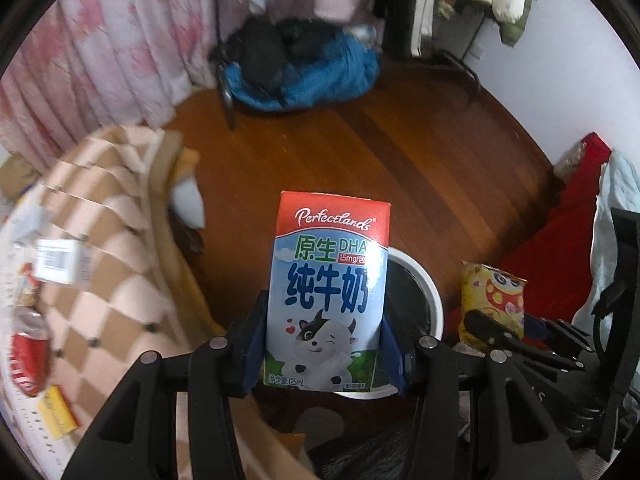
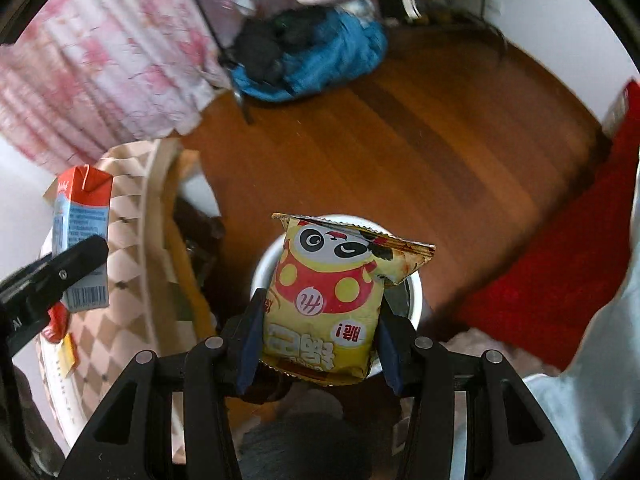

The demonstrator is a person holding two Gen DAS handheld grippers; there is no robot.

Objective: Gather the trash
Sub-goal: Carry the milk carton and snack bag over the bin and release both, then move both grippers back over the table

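Observation:
My left gripper point(image 1: 324, 354) is shut on a small milk carton point(image 1: 328, 292), red on top and blue below with a cartoon cow, held upright over a white round bin point(image 1: 430, 292) with a dark liner on the wooden floor. My right gripper point(image 2: 318, 344) is shut on a yellow snack packet point(image 2: 328, 304) with a panda face, held above the same bin point(image 2: 416, 292). In the left wrist view the packet point(image 1: 492, 300) shows at the right. In the right wrist view the carton point(image 2: 82, 240) and a left finger point(image 2: 76, 258) show at the left.
A table with a checked cloth point(image 1: 100, 264) stands at the left, holding a red can point(image 1: 28, 354), a yellow box point(image 1: 58, 412) and papers. A blue and black bag point(image 1: 304, 68) lies on the floor beyond. Pink curtains point(image 1: 100, 60) hang behind. Red cloth point(image 1: 560, 256) lies at the right.

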